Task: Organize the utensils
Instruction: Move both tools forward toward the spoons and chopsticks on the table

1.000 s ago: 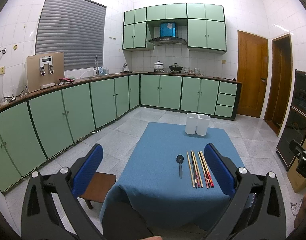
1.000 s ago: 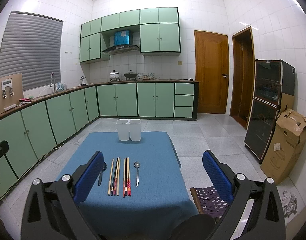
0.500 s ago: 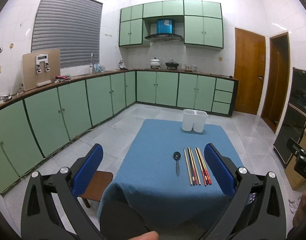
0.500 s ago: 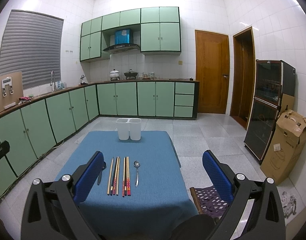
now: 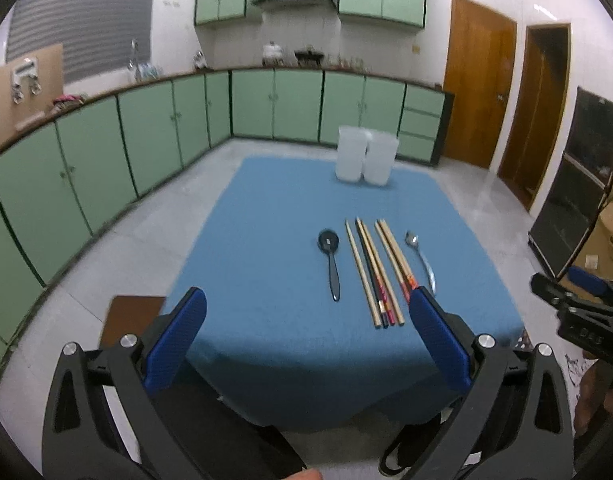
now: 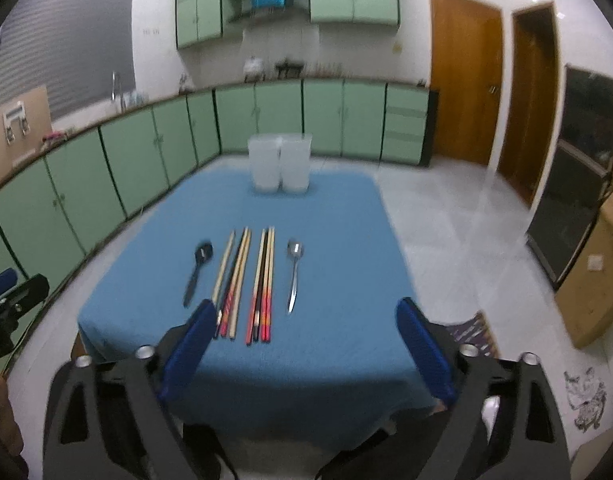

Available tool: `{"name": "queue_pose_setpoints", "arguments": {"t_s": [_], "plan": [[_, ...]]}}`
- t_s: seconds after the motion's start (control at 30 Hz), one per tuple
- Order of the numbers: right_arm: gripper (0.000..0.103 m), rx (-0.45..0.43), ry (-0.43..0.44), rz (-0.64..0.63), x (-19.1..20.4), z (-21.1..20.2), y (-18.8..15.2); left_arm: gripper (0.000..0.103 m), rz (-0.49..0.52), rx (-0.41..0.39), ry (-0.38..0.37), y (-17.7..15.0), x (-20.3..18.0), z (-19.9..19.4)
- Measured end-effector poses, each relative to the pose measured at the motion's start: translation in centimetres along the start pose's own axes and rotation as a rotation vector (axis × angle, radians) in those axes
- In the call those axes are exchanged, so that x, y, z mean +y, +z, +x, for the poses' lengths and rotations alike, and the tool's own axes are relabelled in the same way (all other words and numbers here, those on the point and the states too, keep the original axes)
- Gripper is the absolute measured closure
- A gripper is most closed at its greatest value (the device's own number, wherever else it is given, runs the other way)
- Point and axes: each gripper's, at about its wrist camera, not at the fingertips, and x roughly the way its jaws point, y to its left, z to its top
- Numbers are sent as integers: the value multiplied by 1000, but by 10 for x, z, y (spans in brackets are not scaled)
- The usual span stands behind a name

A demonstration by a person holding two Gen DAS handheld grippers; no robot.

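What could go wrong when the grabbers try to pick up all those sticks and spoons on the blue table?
1. The chopsticks lie packed side by side, so a gripper might pinch several or scatter them.
2. The metal spoon and black spoon lie flat on the cloth; fingers could slip off.
3. The white holder stands at the far edge and might tip if bumped.

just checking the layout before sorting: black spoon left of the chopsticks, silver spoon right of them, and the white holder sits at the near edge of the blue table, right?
Not quite: the white holder stands at the far edge of the blue table, beyond the utensils, as the right wrist view shows. The rest holds: the black spoon lies left of the chopsticks and the silver spoon right of them.
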Motion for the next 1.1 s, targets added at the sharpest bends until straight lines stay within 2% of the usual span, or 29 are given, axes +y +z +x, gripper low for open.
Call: {"name": "queue_pose_setpoints", "arguments": {"t_s": [0.23,0.3,0.4,0.63,0.87,1.0,1.1], "plan": [[39,83,51,-5,-3,94,-18,5,18,67,-21,-13,-2,93],[48,99,78,0,-5,112,-22,5,21,101,-25,-18,-3,116],[52,126,89,0,-5,142,-25,5,33,132,-25,-22,-8,143],[55,139,89,-2,-3,175,-28,5,62,187,0,-31,-14,188],[54,106,75,-58,0,180,-28,4,59,245,29,-36,-11,212],[49,95,78,-68,-2,181,-29,4,63,240,35,-35,-12,211],[49,100,80,-68,-3,182,-28,4,63,242,43,-34,-12,211]]}}
